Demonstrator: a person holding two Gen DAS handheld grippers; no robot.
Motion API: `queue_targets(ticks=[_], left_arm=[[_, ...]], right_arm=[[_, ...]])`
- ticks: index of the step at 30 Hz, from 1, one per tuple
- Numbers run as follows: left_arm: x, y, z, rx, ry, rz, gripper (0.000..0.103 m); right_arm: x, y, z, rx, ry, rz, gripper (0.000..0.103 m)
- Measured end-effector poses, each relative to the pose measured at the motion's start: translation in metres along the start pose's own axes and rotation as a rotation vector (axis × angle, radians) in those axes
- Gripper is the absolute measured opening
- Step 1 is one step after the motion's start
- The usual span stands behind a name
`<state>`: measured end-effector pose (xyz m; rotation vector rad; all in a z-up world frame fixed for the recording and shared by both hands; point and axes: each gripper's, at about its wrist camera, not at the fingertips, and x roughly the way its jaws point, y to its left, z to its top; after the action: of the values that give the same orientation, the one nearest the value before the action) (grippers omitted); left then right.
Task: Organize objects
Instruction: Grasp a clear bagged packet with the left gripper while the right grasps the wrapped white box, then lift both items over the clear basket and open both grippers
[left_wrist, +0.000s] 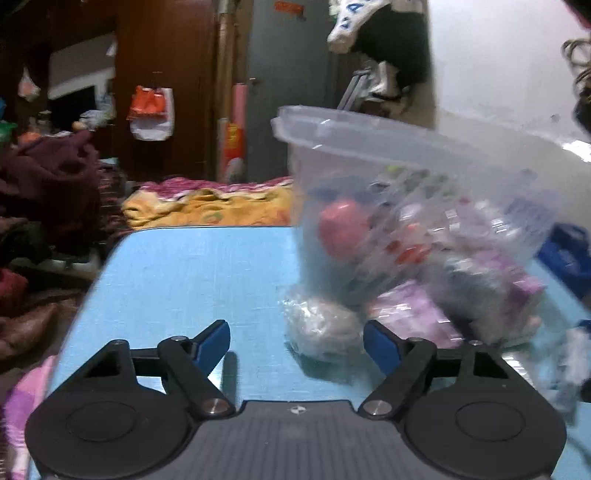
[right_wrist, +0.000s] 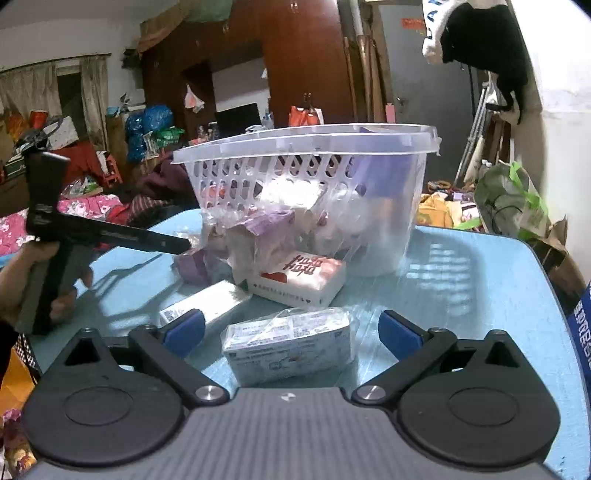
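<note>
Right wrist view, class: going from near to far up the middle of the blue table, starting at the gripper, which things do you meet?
Right gripper → wrapped white box → pack with red characters → clear plastic basket.

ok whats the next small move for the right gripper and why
Probably ease the right gripper forward and shut on the wrapped white box: its jaws are open, the box lies between its fingertips on the blue table, outside the clear basket.

A light blue worktop carries a clear plastic basket at its far side. Near of it lie a red-and-white tissue pack, a white box to the left, and a wrapped pack nearest.
</note>
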<state>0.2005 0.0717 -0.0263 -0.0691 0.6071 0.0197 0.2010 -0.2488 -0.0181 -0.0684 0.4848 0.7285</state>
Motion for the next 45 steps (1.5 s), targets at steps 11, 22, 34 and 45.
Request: queue_targets(ticks=[11,22,34,45], left_arm=[[0.012,0.002,0.006,0.014,0.032,-0.025,0.079],[-0.019,0.013,-0.01,-0.061,-0.07,-0.156,0.057],[-0.048,0.015,-0.026,-0.085,-0.243,-0.286,0.057],[-0.089,-0.019,0.057,-0.044,-0.392,-0.368,0.057]], right_arm=[[0.004,0.006,-0.005,-0.027,0.035,-0.007,0.079],[-0.01,0.003,-0.008,0.002,-0.066,-0.011,0.077],[-0.021,0.005,-0.013,0.002,-0.17,-0.035,0.077],[-0.046,0.019,0.09,-0.002,-0.421,-0.02,0.077]])
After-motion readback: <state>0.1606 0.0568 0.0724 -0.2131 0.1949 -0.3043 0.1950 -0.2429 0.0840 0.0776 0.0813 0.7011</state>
